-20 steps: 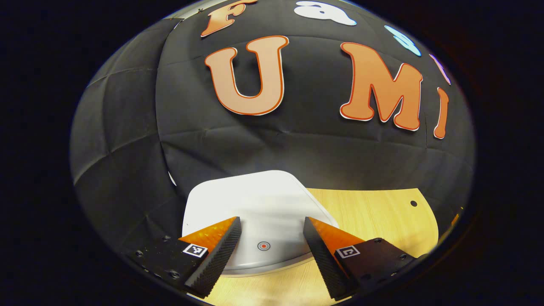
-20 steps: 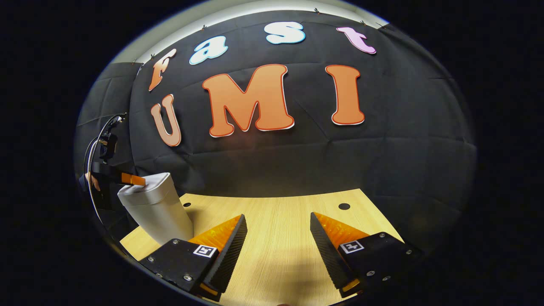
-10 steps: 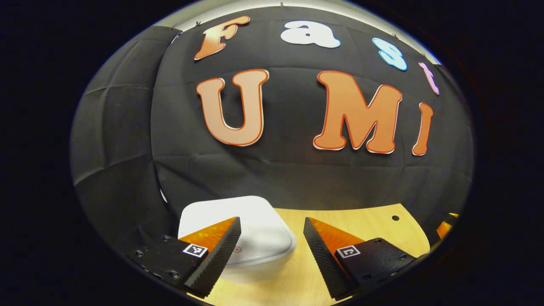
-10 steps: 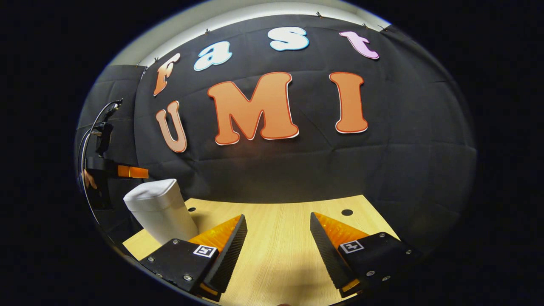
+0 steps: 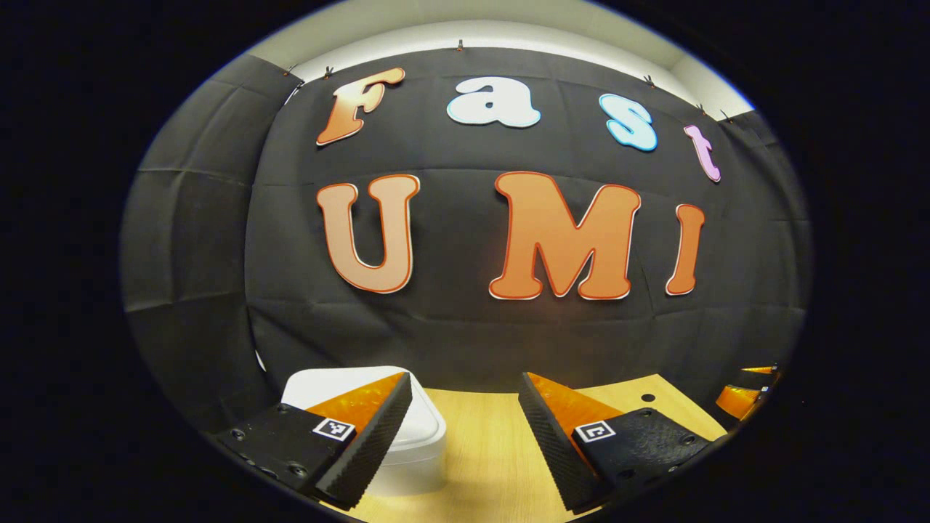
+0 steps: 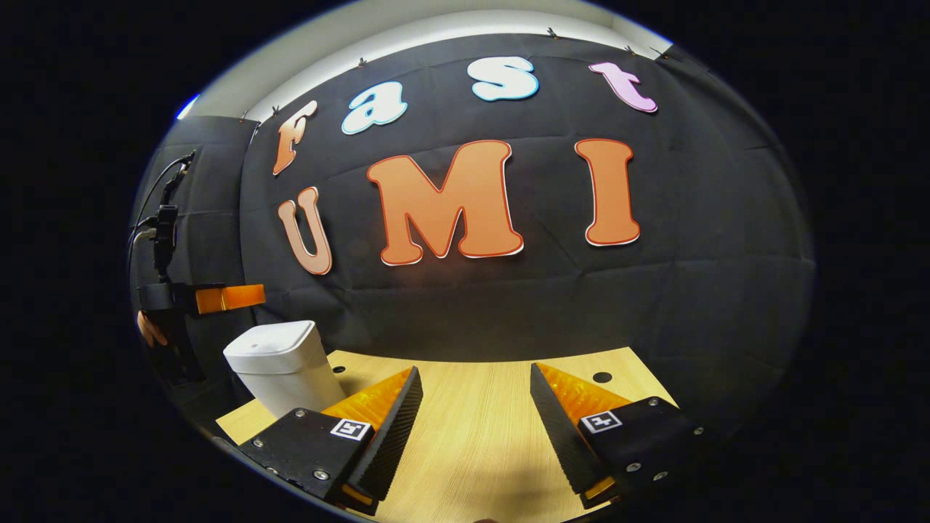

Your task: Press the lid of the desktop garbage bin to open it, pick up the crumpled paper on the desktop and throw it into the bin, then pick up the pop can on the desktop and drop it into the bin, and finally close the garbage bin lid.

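Now the bin [image 6: 282,365] stands upright on the table [image 6: 479,428], near its left back corner in the right gripper view, close to the black cloth wall [image 6: 508,290], with its white lid [image 6: 270,346] down flat on top.

Seen from the left gripper view, the bin [image 5: 410,443] sits low and partly behind the left finger [image 5: 367,432] of the left gripper [image 5: 465,443]. That gripper is held wide apart with nothing between its fingers (just bare table [image 5: 494,465] in the gap). It looks to be above and short of the bin, not touching it; in the right gripper view the left gripper [image 6: 229,297] hangs in the air just above and to the left of the lid, with a bit of the hand [image 6: 149,330] holding it at the edge.

Likewise the right gripper [image 6: 476,428] is spread wide and holds nothing, over the wood, well apart from the bin. Its tips [image 5: 741,396] peek in at the far right of the left gripper view.

A small dark hole [image 6: 601,377] marks the table near the back edge.
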Motion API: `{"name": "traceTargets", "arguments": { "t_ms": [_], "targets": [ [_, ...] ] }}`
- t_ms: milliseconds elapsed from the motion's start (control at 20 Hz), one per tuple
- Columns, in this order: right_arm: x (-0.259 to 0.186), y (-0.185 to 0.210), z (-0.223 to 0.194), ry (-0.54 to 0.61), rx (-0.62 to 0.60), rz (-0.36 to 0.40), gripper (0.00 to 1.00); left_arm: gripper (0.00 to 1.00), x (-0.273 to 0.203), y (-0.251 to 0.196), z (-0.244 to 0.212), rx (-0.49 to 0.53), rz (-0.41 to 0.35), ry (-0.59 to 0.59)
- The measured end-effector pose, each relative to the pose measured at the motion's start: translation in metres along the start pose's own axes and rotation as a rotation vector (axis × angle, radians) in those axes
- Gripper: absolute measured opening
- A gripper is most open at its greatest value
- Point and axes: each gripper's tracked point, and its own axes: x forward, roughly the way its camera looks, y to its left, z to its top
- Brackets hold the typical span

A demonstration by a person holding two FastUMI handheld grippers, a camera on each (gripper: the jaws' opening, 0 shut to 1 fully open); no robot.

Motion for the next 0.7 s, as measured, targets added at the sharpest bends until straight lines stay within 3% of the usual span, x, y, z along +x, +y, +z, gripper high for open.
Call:
{"name": "traceTargets", "arguments": {
  "t_ms": [200, 700],
  "targets": [
    [0.0, -0.002, 0.0, 0.004, 0.001, -0.002, 0.89, 0.94, -0.004, -0.028, -0.014, 0.008, -0.057, 0.019],
    [-0.002, -0.007, 0.006, -0.011, -0.001, -0.024, 0.89, 0.94, -0.024, -0.077, -0.007, 0.033, -0.107, -0.096]
  ]
}}
